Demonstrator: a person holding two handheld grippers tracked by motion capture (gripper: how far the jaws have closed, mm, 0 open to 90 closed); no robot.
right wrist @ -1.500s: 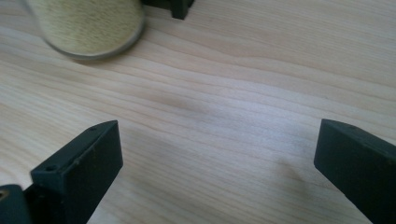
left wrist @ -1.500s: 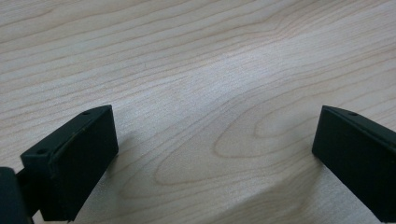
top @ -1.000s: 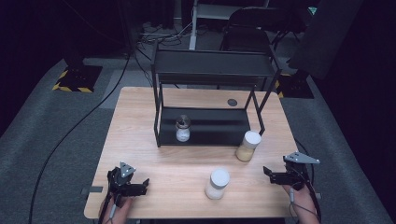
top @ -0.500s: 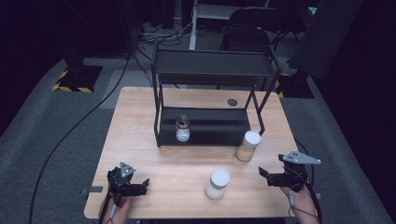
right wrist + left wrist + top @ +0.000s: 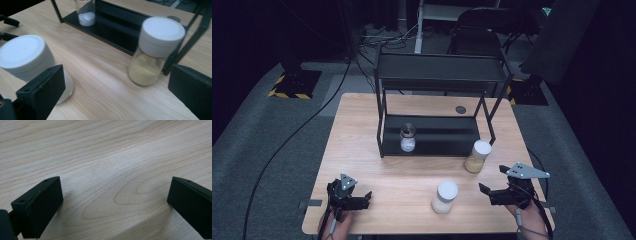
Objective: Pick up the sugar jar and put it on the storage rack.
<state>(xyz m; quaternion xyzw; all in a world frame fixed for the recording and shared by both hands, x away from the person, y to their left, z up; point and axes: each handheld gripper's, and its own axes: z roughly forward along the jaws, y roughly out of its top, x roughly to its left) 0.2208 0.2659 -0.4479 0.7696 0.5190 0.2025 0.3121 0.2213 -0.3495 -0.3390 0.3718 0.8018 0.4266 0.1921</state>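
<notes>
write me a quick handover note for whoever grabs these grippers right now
Left gripper: jaws open, holding nothing, low over bare table at the near left.
Right gripper: jaws open, holding nothing, at the near right, pointed towards the jars.
White-powder jar: on the table in front, nearest the right gripper.
Yellow-powder jar: on the table beside the rack's right front leg.
Small jar: on the rack's bottom shelf.
Done: nothing gripped yet.
Left: probably grasp the white-powder jar first, maybe for the rack.
</notes>
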